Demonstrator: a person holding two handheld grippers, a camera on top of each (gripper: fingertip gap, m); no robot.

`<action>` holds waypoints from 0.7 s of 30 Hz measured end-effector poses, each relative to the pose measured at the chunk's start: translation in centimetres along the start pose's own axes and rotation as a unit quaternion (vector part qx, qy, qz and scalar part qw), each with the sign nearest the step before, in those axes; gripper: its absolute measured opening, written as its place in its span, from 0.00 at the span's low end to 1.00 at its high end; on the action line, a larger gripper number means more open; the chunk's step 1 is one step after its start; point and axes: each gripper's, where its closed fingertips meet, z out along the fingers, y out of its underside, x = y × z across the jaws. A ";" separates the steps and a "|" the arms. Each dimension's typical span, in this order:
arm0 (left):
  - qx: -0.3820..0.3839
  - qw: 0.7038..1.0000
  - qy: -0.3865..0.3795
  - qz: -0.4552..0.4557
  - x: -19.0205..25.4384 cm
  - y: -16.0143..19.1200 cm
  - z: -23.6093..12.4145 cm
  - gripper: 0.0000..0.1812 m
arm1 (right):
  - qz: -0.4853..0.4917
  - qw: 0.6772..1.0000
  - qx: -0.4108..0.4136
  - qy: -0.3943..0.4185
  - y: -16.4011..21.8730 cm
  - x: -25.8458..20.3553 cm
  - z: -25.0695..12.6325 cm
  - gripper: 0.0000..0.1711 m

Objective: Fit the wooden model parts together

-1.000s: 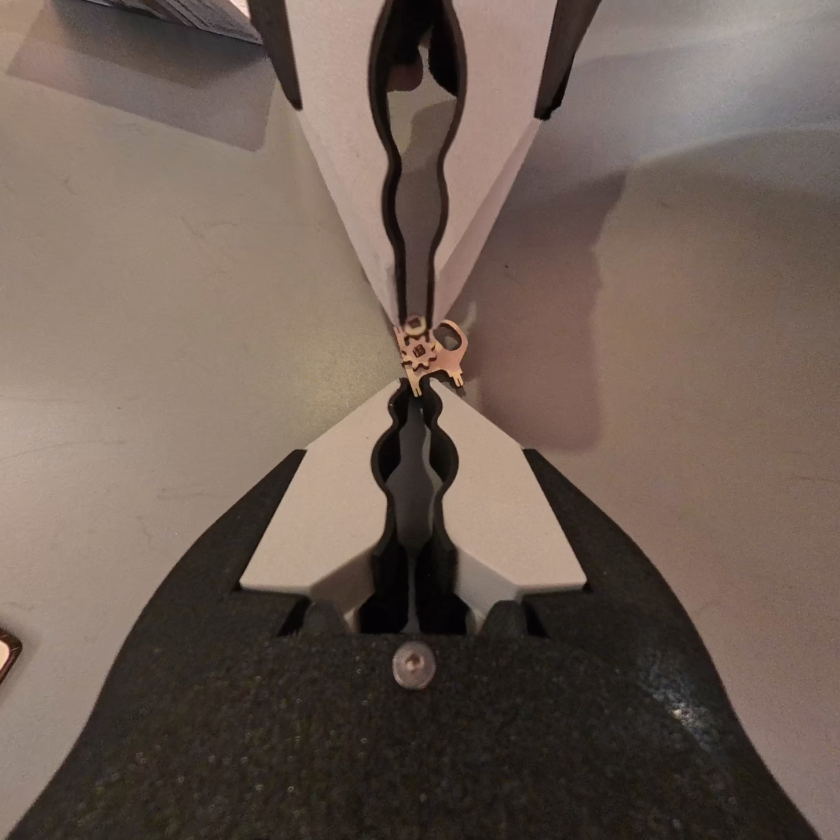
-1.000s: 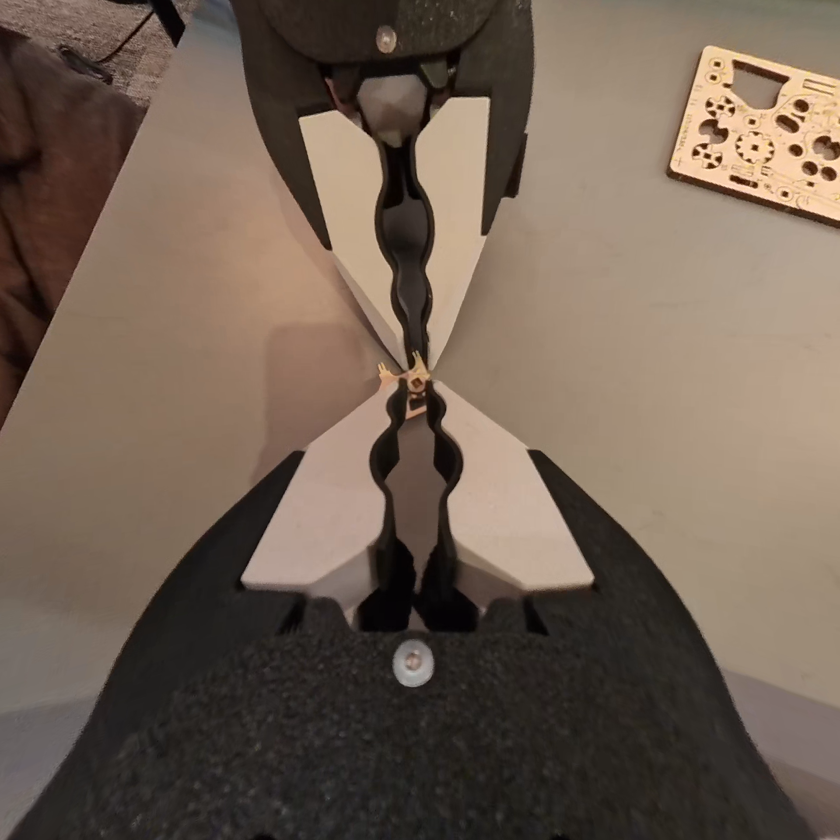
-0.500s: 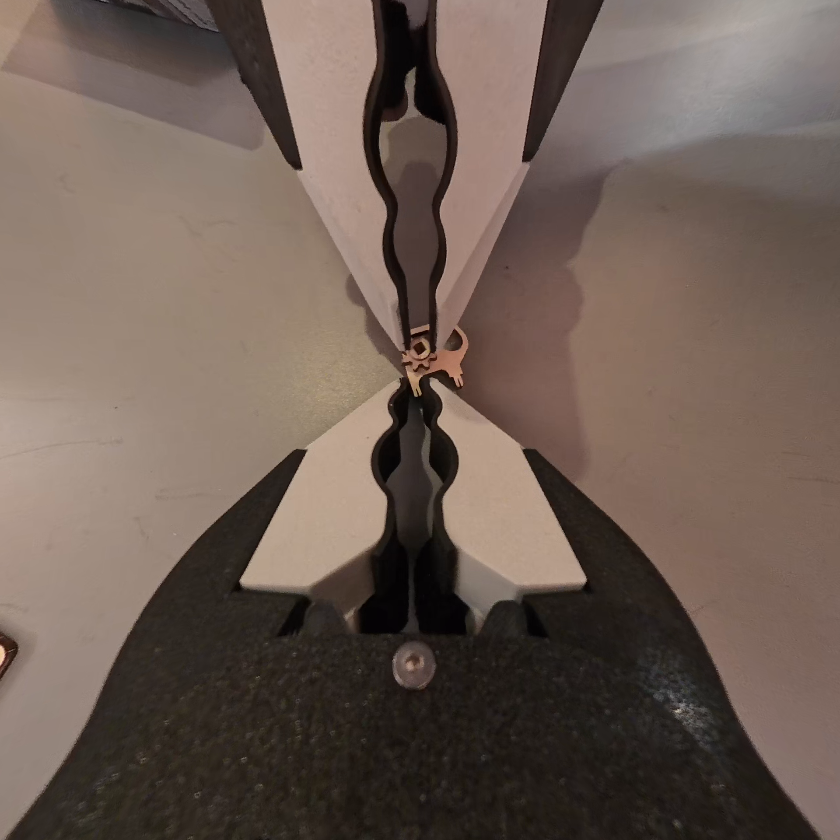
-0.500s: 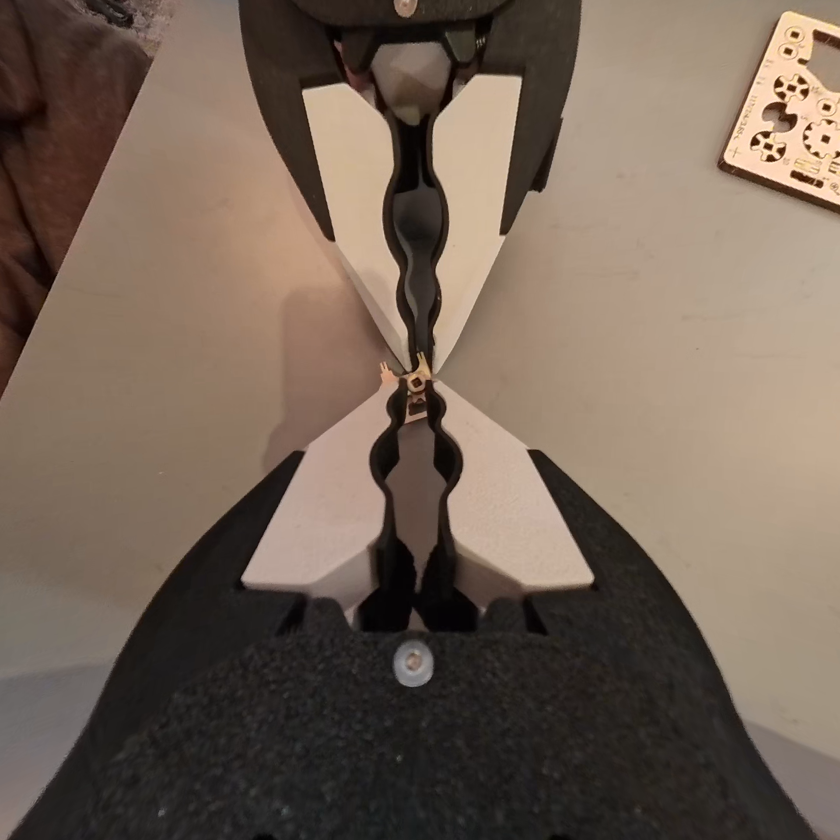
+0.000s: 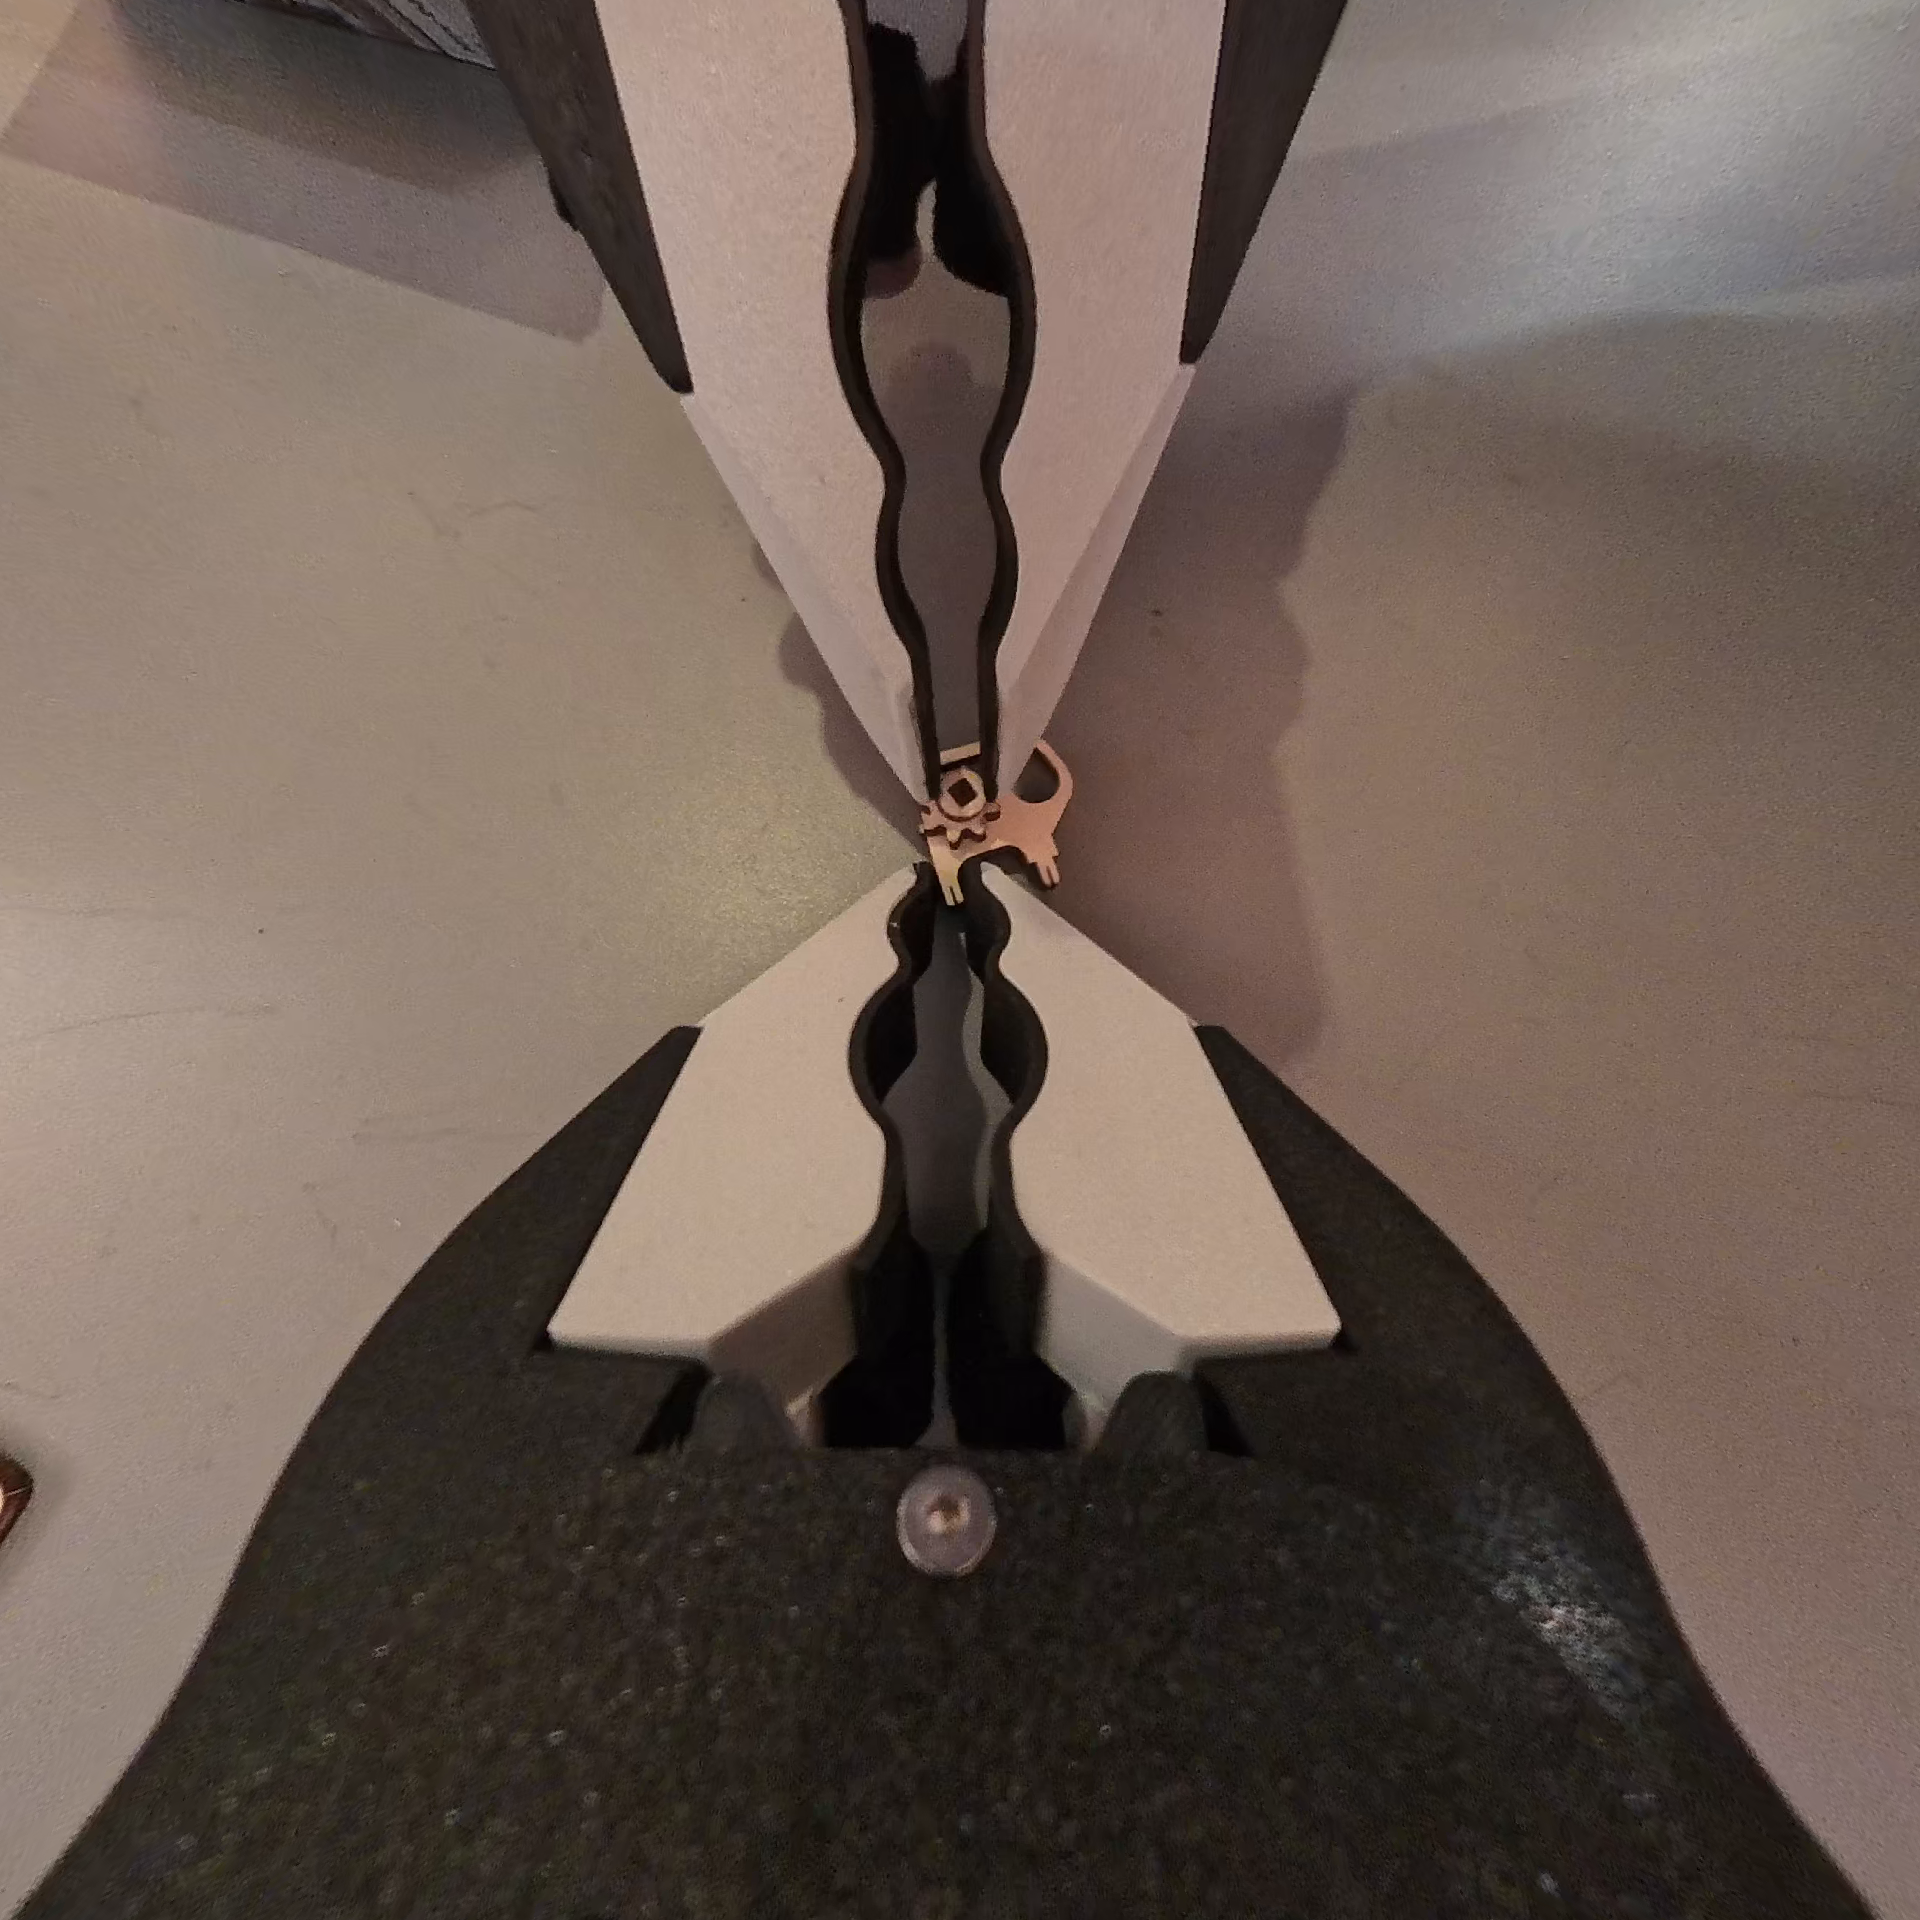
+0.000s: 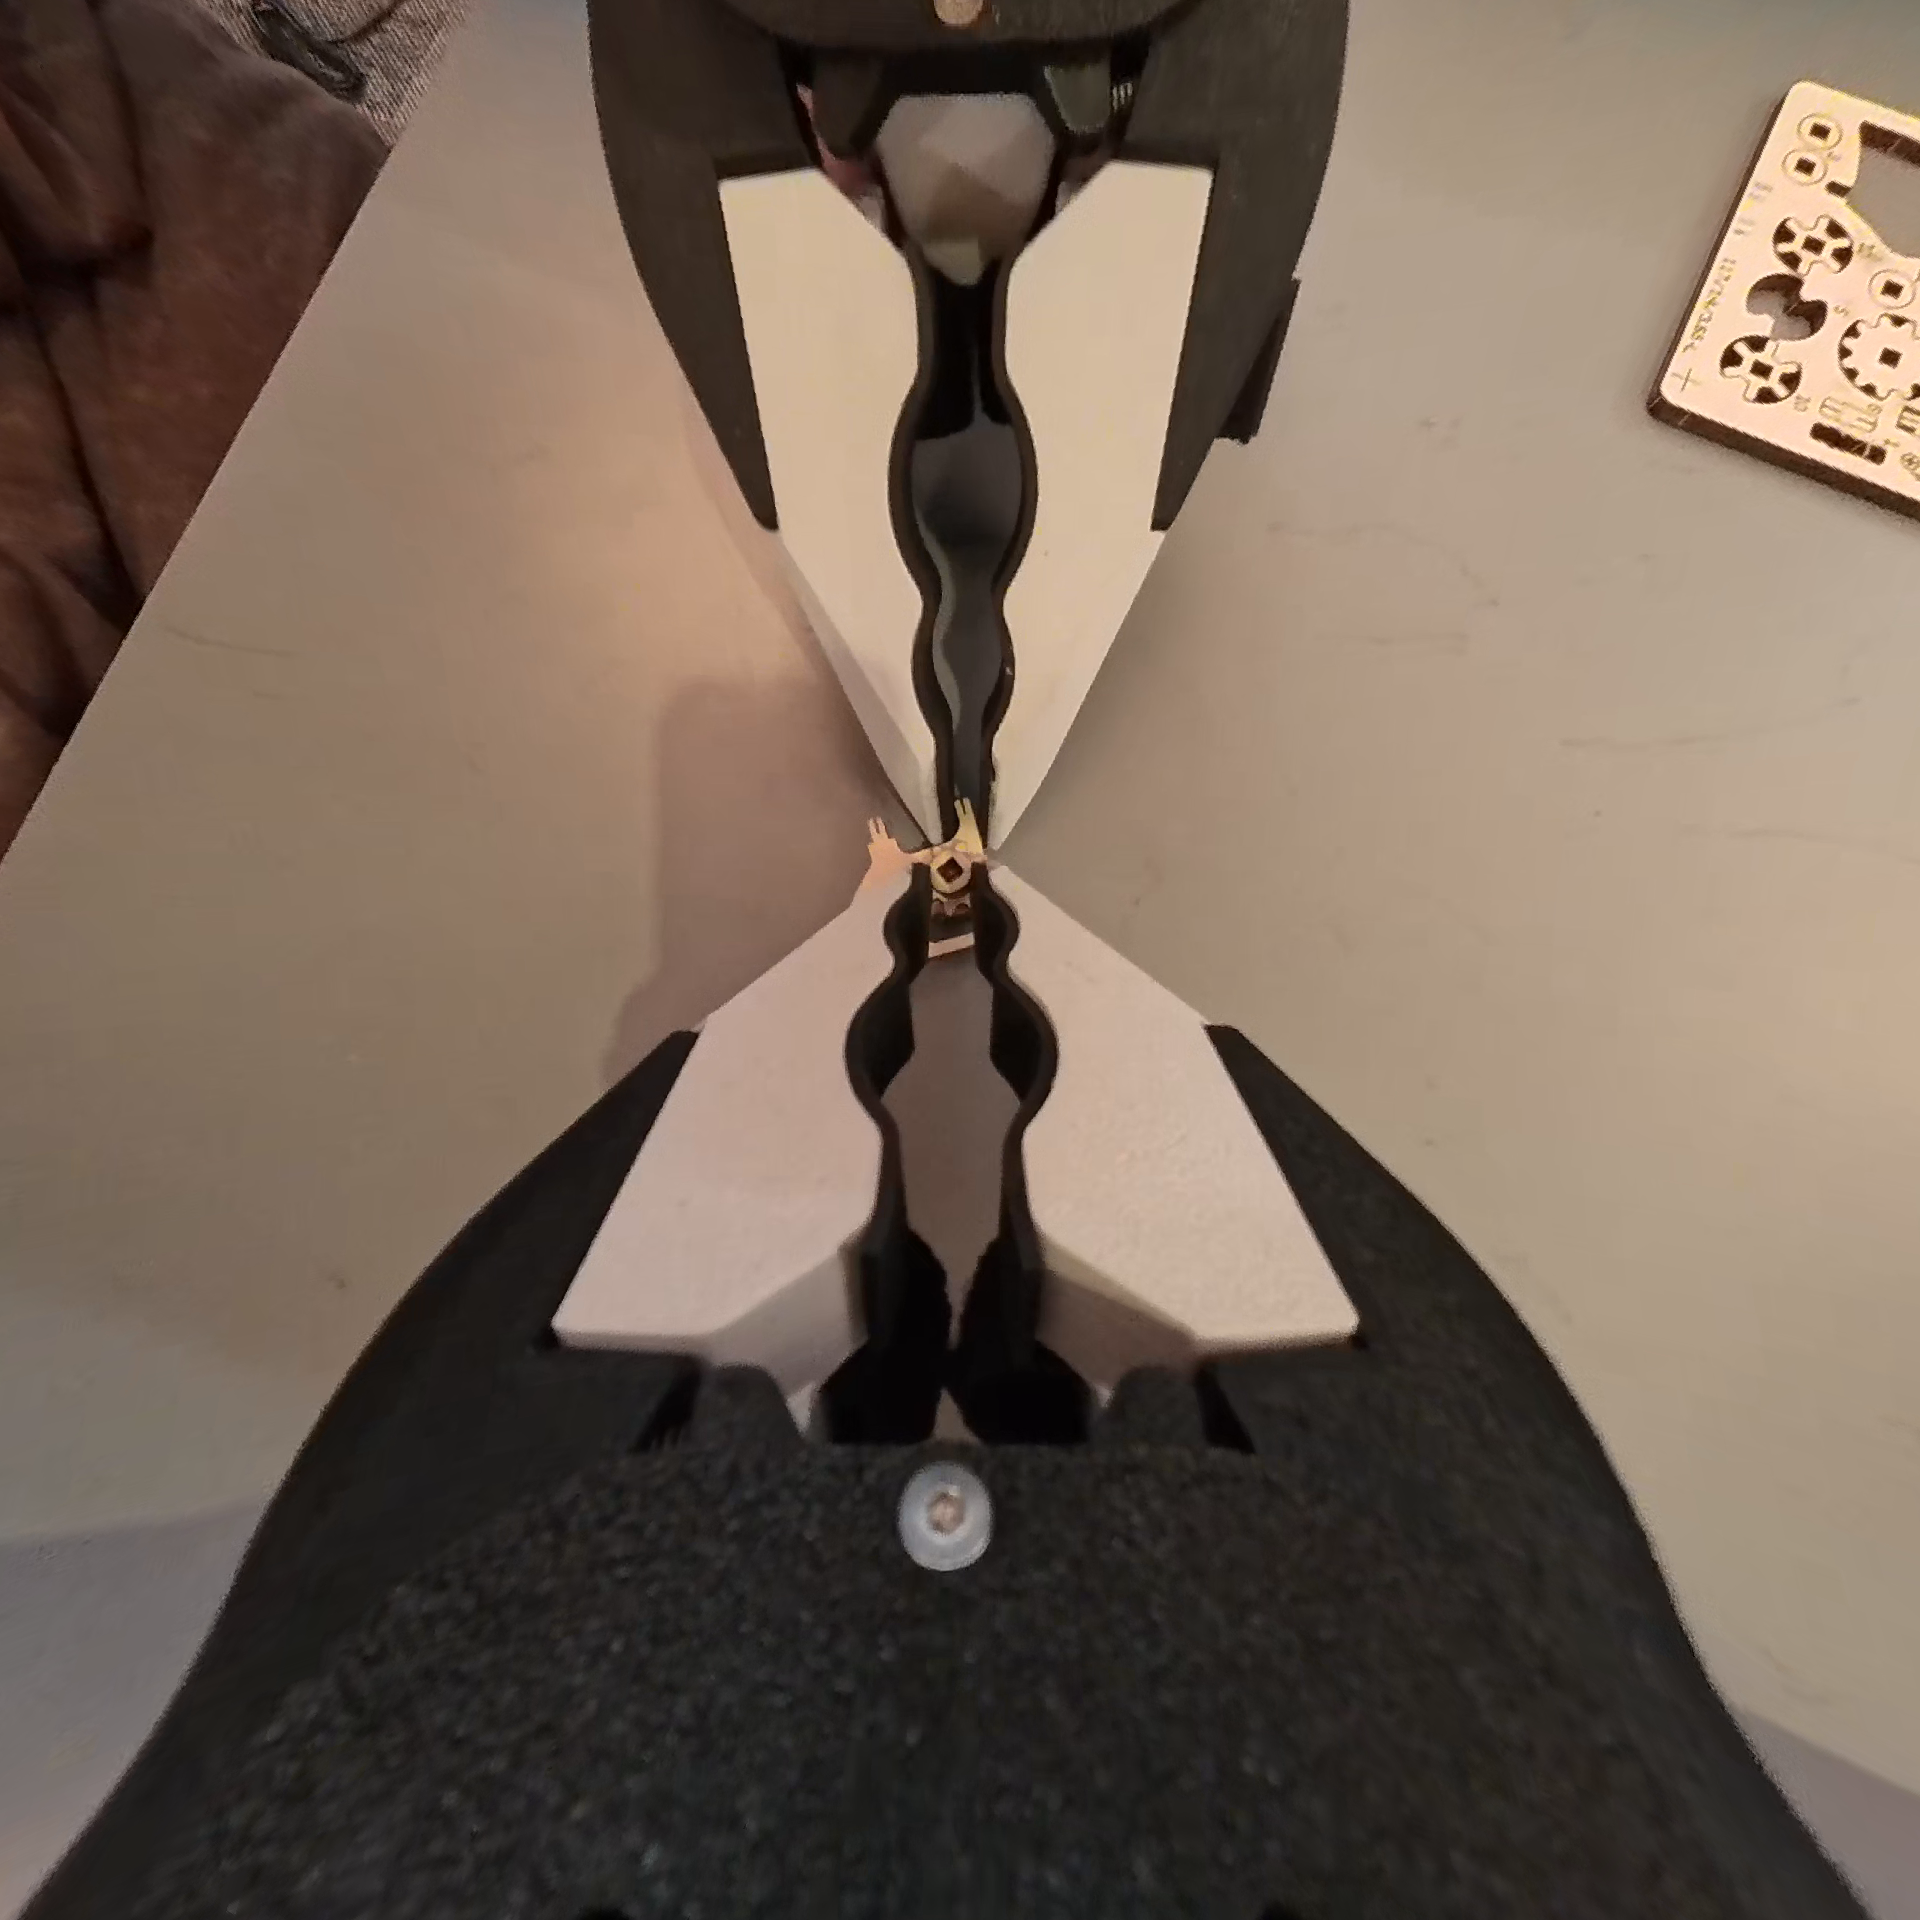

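Two small wooden parts meet between my grippers, held above the grey table (image 5: pixel 312 727). My left gripper (image 5: pixel 948 899) is shut on one leg of a flat wooden part with a hook and two legs (image 5: pixel 1039 816). My right gripper (image 6: pixel 951 914) is shut on a small wooden gear with a square hole (image 6: pixel 951 868). The gear (image 5: pixel 961 816) lies against the flat part's face. The grippers point at each other, tip to tip. The right gripper (image 5: pixel 961 758) comes in from the top of the left wrist view, the left gripper (image 6: pixel 966 805) from the top of the right wrist view. The flat part shows edge-on there (image 6: pixel 891 850).
A laser-cut wooden sheet (image 6: pixel 1808 343) with several punched-out shapes lies on the table at the upper right of the right wrist view. The table edge (image 6: pixel 208 499) runs along the left there, with brown cloth (image 6: pixel 104 312) beyond it. A copper-coloured thing (image 5: pixel 8 1501) touches the left wrist view's left edge. Both grippers' tips are close together, under 4 cm apart.
The two grippers have drawn closer; each looms larger in the other's view. The wooden sheet has slid toward the right edge of the right wrist view. Both stay shut on their parts.
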 end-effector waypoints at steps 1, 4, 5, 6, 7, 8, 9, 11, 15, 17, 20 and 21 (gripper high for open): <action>0.000 1.000 0.000 0.000 0.0 0.0 0.0 0.02 | -0.003 1.000 0.002 0.001 0.0 0.0 0.0 0.04; 0.000 1.000 -0.001 0.001 0.0 0.0 0.0 0.02 | -0.004 1.000 0.006 -0.006 0.0 0.0 0.0 0.04; 0.000 1.000 0.000 0.000 0.0 0.0 0.0 0.02 | -0.003 1.000 0.009 -0.012 0.0 0.0 0.0 0.04; 0.000 1.000 0.001 -0.001 0.0 0.0 0.0 0.02 | -0.003 1.000 0.008 -0.020 0.0 0.0 0.0 0.04; 0.000 1.000 0.001 -0.001 0.0 0.0 0.0 0.02 | -0.001 1.000 0.005 -0.029 0.0 0.0 0.0 0.04; 0.000 1.000 0.001 -0.001 0.0 0.0 0.0 0.02 | -0.003 0.999 0.001 -0.037 0.0 0.0 0.0 0.04; 0.000 1.000 0.001 -0.001 0.0 0.0 0.0 0.02 | -0.002 0.999 -0.002 -0.045 0.0 0.0 0.0 0.04; 0.000 1.000 0.000 -0.001 0.0 0.0 0.0 0.02 | -0.001 0.998 -0.006 -0.057 0.1 0.0 0.0 0.04; 0.000 1.000 0.001 -0.002 0.0 0.0 0.0 0.02 | 0.002 0.997 -0.013 -0.071 0.1 -0.1 0.1 0.04; 0.000 1.000 0.002 -0.003 0.0 0.0 0.0 0.02 | 0.007 0.997 -0.018 -0.074 0.2 -0.1 0.1 0.04; 0.000 1.000 0.001 -0.002 0.0 0.0 0.0 0.02 | 0.017 0.997 -0.030 -0.075 0.2 0.0 0.1 0.04; 0.000 1.000 0.001 -0.003 0.0 0.0 0.0 0.02 | 0.021 0.996 -0.037 -0.073 0.2 0.0 0.1 0.04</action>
